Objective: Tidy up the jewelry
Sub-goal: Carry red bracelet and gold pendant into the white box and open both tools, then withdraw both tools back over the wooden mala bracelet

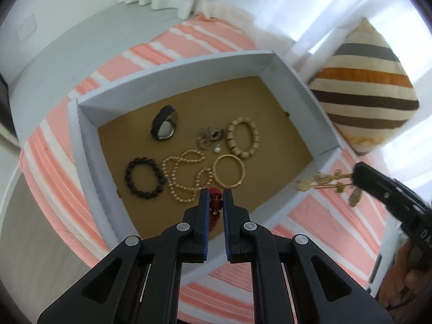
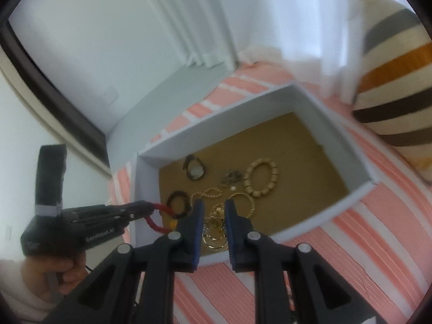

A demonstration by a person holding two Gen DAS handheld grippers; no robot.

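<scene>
Jewelry fills both grips. A red beaded bracelet (image 1: 215, 202) is clenched between the left gripper (image 1: 216, 198) pads and hangs as a loop over the near-left corner of the box (image 1: 172, 66). A gold chain piece (image 2: 214, 232) with round discs is pinched by the right gripper (image 2: 214, 210); in the left view it stretches out sideways, its long axis nearly level, past the right wall. On the brown floor lie a dark bead bracelet (image 1: 144, 177), a pearl strand (image 1: 186, 178), a gold bangle (image 1: 229, 171), a cream bracelet (image 1: 243, 137) and a watch (image 1: 164, 127). A striped pillow (image 1: 364, 86) sits just beyond, on the pink-striped bedspread (image 1: 175, 40).
</scene>
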